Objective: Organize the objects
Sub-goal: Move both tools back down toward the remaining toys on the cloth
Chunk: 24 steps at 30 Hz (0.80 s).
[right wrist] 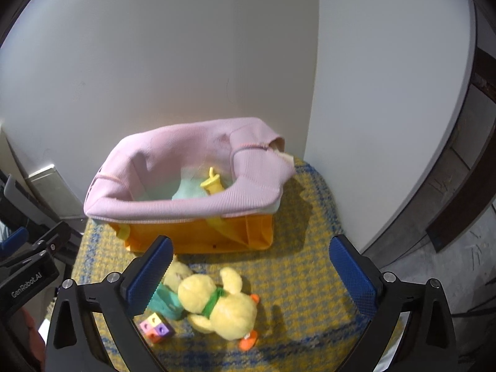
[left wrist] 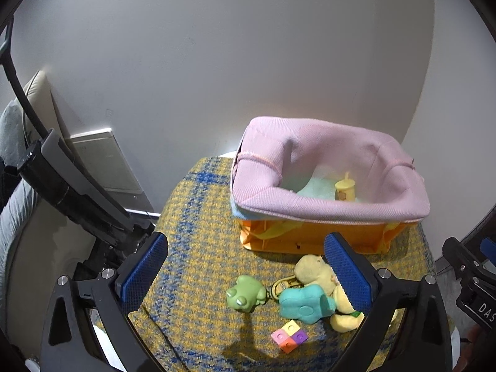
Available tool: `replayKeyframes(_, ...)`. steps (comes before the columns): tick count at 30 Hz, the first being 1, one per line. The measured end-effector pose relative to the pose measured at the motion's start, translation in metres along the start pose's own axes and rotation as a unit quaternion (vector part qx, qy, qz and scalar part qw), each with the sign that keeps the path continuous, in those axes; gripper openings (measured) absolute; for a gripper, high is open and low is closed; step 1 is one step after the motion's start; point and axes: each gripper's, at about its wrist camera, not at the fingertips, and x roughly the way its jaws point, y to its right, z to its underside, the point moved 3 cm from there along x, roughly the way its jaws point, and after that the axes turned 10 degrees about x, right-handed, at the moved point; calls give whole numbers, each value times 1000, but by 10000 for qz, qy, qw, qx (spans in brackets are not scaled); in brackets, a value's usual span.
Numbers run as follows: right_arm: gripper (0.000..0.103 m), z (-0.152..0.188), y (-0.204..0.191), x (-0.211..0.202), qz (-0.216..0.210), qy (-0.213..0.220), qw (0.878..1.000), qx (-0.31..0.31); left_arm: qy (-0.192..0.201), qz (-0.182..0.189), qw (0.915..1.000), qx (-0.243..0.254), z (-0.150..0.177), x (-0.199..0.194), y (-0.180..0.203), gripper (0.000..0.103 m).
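Note:
An orange bin (left wrist: 310,235) lined with pink cloth (left wrist: 325,155) stands at the back of a yellow-and-blue mat (left wrist: 198,248); a small yellow cup (left wrist: 344,189) lies inside. In front lie a green frog toy (left wrist: 246,293), a teal plush (left wrist: 305,303), a yellow duck plush (right wrist: 223,303) and a coloured cube (left wrist: 290,336). My left gripper (left wrist: 248,279) is open above the frog. My right gripper (right wrist: 251,279) is open above the duck. The bin (right wrist: 201,235), cup (right wrist: 212,183) and cube (right wrist: 156,328) also show in the right wrist view.
A grey wall stands close behind the bin. A black stand (left wrist: 77,198) and a white panel (left wrist: 102,158) are at the left of the mat. A dark wooden frame (right wrist: 462,167) and bare floor (right wrist: 434,266) lie to the right.

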Motion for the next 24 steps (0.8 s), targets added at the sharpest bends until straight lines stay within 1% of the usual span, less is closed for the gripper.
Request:
replayKeyframes(5,101,26,2,10,29,-152,9999,11,-40,-78,10000,34,22,9,-3,103)
replayKeyframes(11,101,48,0,21,104,-267,9996,-76,-174,-94,9998,-6,48,23,-8,103)
replayKeyframes(17,101,67,-1,34,174,-423,9989,-130,-253,-83,9996,45,63,36,-8,103)
replayKeyframes(24,101,82,-4,47,237,-561,9980,-139,-344,-52,9993,105,79,53,-7,103)
